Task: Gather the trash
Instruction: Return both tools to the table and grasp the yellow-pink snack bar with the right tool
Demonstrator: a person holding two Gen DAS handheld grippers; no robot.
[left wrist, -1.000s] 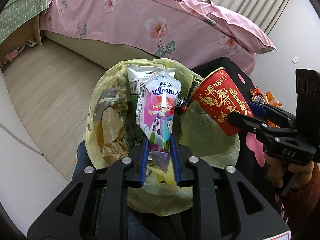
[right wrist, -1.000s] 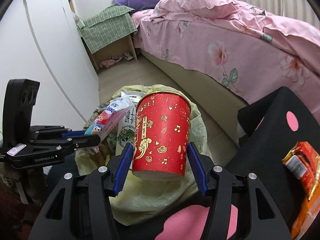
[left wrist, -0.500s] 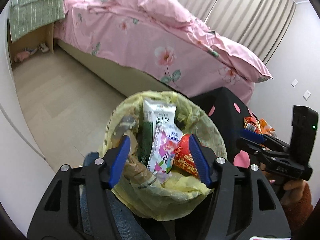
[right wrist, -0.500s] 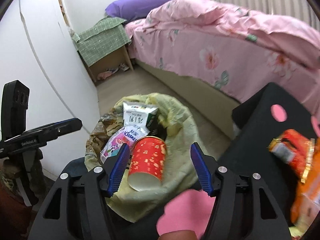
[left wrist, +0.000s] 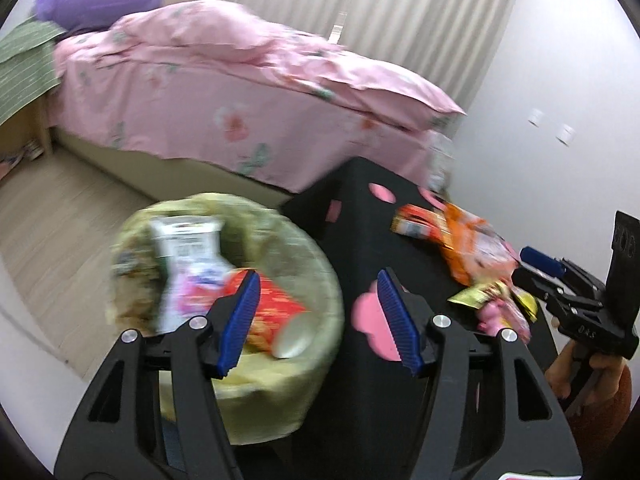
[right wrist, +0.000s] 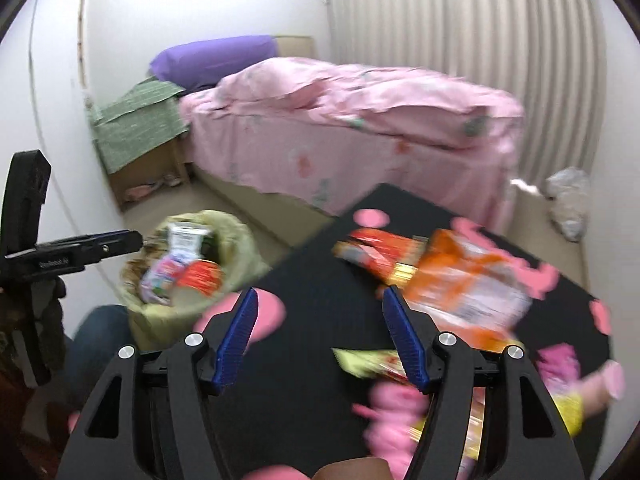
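Note:
The bin point(left wrist: 320, 264) lined with a yellow-green bag stands on the floor left of the black table point(left wrist: 360, 232). In it lie a red paper cup point(left wrist: 276, 312), a pink tissue pack point(left wrist: 188, 292) and a white carton point(left wrist: 186, 240). My left gripper point(left wrist: 318, 280) is open and empty, over the bin's right rim and the table edge. My right gripper point(right wrist: 320, 294) is open and empty above the table point(right wrist: 320, 264), facing an orange snack bag point(right wrist: 460, 280), a red wrapper point(right wrist: 372, 248), a yellow wrapper point(right wrist: 360, 358) and a blurred pink item point(right wrist: 392, 420).
A pink bed point(left wrist: 240, 100) fills the back of the room, with a green-covered nightstand point(right wrist: 136, 120) at its left. A crumpled white bag point(right wrist: 568, 200) lies on the floor by the curtain. A leg in jeans point(right wrist: 100, 340) is next to the bin.
Both grippers let go: the tissue pack and the red cup dropped into the bin. Both then rose and swung right, from over the bin toward the table.

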